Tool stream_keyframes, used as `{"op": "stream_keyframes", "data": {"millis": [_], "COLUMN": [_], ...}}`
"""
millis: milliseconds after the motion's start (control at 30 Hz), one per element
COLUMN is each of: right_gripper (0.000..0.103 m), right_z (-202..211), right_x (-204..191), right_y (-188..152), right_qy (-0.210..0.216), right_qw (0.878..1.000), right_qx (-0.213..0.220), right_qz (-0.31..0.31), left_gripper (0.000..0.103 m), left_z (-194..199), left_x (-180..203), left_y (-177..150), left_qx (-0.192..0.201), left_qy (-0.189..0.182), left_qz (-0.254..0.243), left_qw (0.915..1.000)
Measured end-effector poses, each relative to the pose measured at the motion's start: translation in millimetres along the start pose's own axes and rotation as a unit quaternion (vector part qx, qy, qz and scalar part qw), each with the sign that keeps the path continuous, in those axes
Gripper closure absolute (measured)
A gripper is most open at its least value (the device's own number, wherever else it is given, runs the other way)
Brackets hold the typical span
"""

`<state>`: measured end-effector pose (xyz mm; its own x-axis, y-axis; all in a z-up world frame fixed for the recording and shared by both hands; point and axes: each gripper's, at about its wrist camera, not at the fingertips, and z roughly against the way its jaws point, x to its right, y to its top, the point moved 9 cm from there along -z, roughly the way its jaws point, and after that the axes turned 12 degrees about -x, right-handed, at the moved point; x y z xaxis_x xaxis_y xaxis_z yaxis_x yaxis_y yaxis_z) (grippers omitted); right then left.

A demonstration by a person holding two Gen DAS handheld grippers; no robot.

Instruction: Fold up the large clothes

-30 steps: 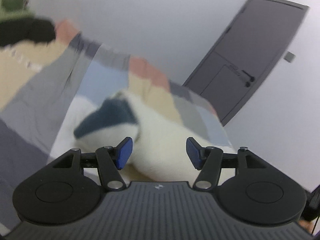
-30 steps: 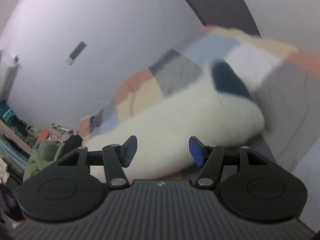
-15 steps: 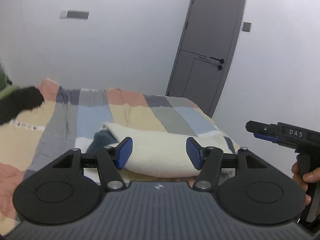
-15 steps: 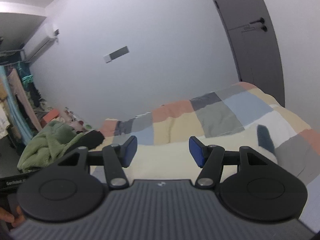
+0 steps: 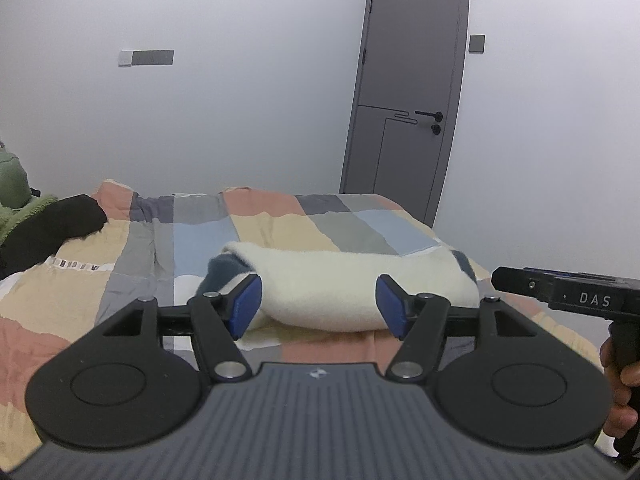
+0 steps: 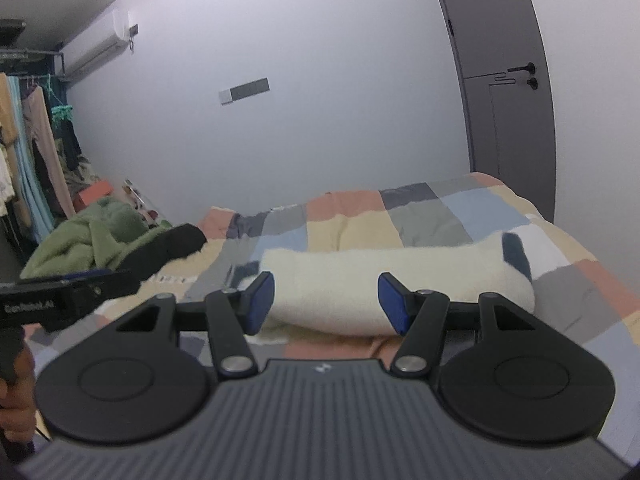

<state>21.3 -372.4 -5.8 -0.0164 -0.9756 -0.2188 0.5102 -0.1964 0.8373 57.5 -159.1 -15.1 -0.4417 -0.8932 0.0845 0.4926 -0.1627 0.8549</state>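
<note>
A cream fleece garment (image 5: pixel 340 280) with dark blue patches lies folded into a long bundle across the patchwork quilt (image 5: pixel 280 216); in the right wrist view the garment (image 6: pixel 380 280) spans the bed's near part. My left gripper (image 5: pixel 318 304) hovers in front of it, jaws opening, with nothing between the blue pads. Held level short of the bundle, my right gripper (image 6: pixel 326 300) stands open and empty. Each gripper's black body shows at the edge of the other's view, held by a hand (image 5: pixel 624 392).
A black garment (image 6: pixel 168 248) and a green fleece heap (image 6: pixel 92 232) sit at the bed's left end. Hanging clothes (image 6: pixel 32 152) fill the far left. A grey door (image 5: pixel 412 100) stands behind the bed's right end, with white wall behind.
Both views have rolled from tilted to level. Both grippers drew back and rose from the cream bundle, which now looks smaller and farther. Each gripper came into the other's view.
</note>
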Motion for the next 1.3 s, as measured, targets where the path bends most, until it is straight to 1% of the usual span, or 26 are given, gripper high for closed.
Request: {"op": "stream_keyframes", "data": {"millis": [67,167,233,300,500,567,633,667,700,733,800,833,867,900,967,1067,1300], "right_gripper": [0.042,0.042,0.042,0.042,0.042,0.042,0.042,0.04,0.038,0.034,0.027,0.021,0.017,0.016,0.0,0.0,0.0], "right_z": [-0.2,1.2,3.1,4.0,3.6,2.9,1.8,1.5,1.1,0.9,1.2,1.2,1.7,1.9,1.3,0.8,1.4], "right_x": [0.5,-1.0,-1.8,-3.1,-6.0,-5.7,-4.7,-3.9,-3.3,-3.3,-2.5,-1.7,-1.1,-0.4,2.2,4.8,4.0], "right_y": [-6.9,-15.2,-20.0,-25.1,-34.6,-35.3,-35.7,-35.3,-34.7,-34.4,-33.1,-32.5,-31.5,-30.6,-29.0,-28.1,-31.1], "right_qy": [-0.008,-0.019,-0.023,-0.024,-0.027,-0.028,-0.03,-0.033,-0.034,-0.035,-0.038,-0.04,-0.04,-0.042,-0.055,-0.062,-0.062], "right_qw": [1.0,1.0,1.0,1.0,0.999,0.999,0.999,0.999,0.999,0.999,0.999,0.999,0.999,0.999,0.998,0.998,0.998], "right_qx": [-0.003,-0.007,-0.011,-0.016,-0.023,-0.024,-0.026,-0.026,-0.025,-0.024,-0.021,-0.02,-0.017,-0.015,-0.015,-0.016,-0.022], "right_qz": [0.0,0.006,0.008,0.007,0.006,0.004,0.0,0.0,0.001,0.002,0.003,0.002,0.002,0.002,0.003,0.003,0.001], "left_gripper": [0.034,0.034,0.033,0.032,0.032,0.028,0.02,0.017,0.013,0.007,0.004,0.003,0.003,0.002,0.001,0.0,0.0], "left_z": [-0.1,4.4,8.1,8.8,2.4,-0.1,-1.6,-1.9,-2.3,-2.8,-3.9,-4.1,-4.4,-4.7,-5.4,-5.0,-6.3], "left_x": [0.7,-0.8,-1.4,-0.8,0.5,-0.1,-0.8,-1.2,-1.5,-1.7,-1.8,-2.2,-2.3,-2.6,-3.2,-3.4,-2.3], "left_y": [-6.2,-14.7,-17.9,-22.6,-30.1,-31.1,-31.2,-31.3,-30.8,-30.6,-30.8,-30.7,-30.1,-30.0,-29.9,-28.9,-29.0], "left_qx": [0.002,0.004,0.008,0.005,-0.009,-0.014,-0.015,-0.016,-0.017,-0.017,-0.016,-0.015,-0.015,-0.016,-0.018,-0.019,-0.023], "left_qy": [0.0,-0.002,0.006,0.012,0.01,0.007,0.004,0.002,0.0,-0.001,0.006,0.012,0.015,0.015,0.016,0.02,0.026], "left_qz": [0.001,0.018,0.02,0.016,0.015,0.017,0.02,0.022,0.023,0.024,0.02,0.018,0.018,0.019,0.021,0.02,0.018], "left_qw": [1.0,0.9998,0.9998,0.9998,0.9998,0.9997,0.9997,0.9996,0.9996,0.9996,0.9997,0.9997,0.9996,0.9996,0.9995,0.9994,0.9992]}}
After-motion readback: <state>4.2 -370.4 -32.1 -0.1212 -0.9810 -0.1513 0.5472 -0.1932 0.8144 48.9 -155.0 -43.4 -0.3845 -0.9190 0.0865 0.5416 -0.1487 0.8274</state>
